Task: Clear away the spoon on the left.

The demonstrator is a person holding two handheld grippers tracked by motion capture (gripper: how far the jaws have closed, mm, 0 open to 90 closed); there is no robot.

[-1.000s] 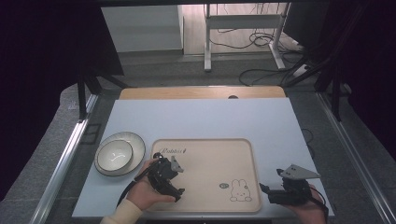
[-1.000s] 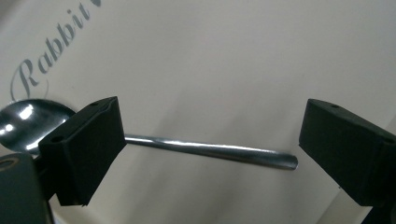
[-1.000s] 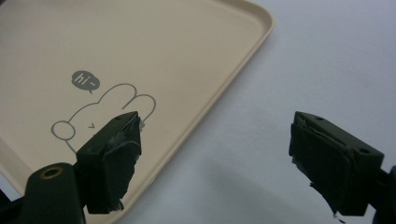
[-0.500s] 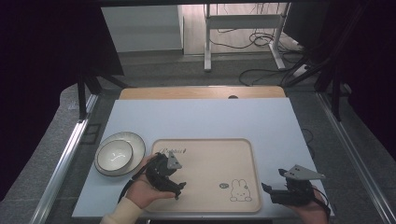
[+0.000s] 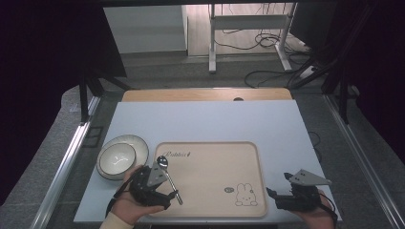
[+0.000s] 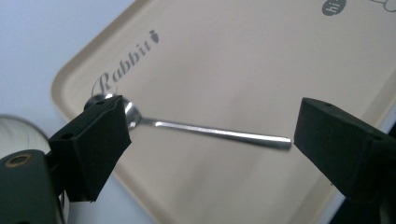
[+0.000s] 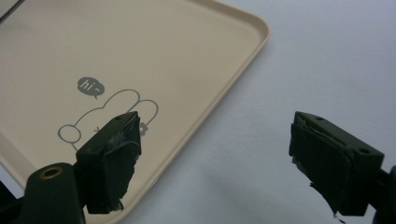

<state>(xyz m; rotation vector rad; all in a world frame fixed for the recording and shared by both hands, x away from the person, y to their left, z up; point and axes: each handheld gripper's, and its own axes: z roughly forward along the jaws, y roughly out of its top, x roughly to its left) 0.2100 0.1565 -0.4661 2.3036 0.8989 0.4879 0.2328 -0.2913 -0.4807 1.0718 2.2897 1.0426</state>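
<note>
Left gripper view looks down on a slim silver metal spoon (image 6: 205, 132) that lies flat on a beige rectangular plastic tray with rounded corners (image 6: 261, 60), its bowl near the printed word "Rabbit" and its handle running toward the tray's near edge. The left gripper (image 6: 205, 154) hangs over it with its two black fingers (image 6: 91, 144) spread wide, one over the spoon's bowl end and the other just past the tip of the handle, so that the spoon lies in the gap between them and nothing is clamped; whether either finger touches the metal cannot be told. From the high view the spoon (image 5: 169, 179) sits at the tray's (image 5: 215, 162) left end, slanting from the printed word down toward the front rim, with the left gripper (image 5: 155, 183) and the hand that holds it right beside it. A round white ceramic bowl with a dark rim (image 5: 117, 157) stands on the pale blue-grey bench (image 5: 205, 121) just left of the tray. At the tray's front right corner a rabbit outline and a small "hi~" bubble are printed. The right gripper (image 5: 286, 195) rests well apart from the spoon, near that corner, and in the right gripper view its fingers (image 7: 109, 163) stand wide open over the bare bench (image 7: 303, 60) beside the tray's rim (image 7: 224, 93), holding nothing.
</note>
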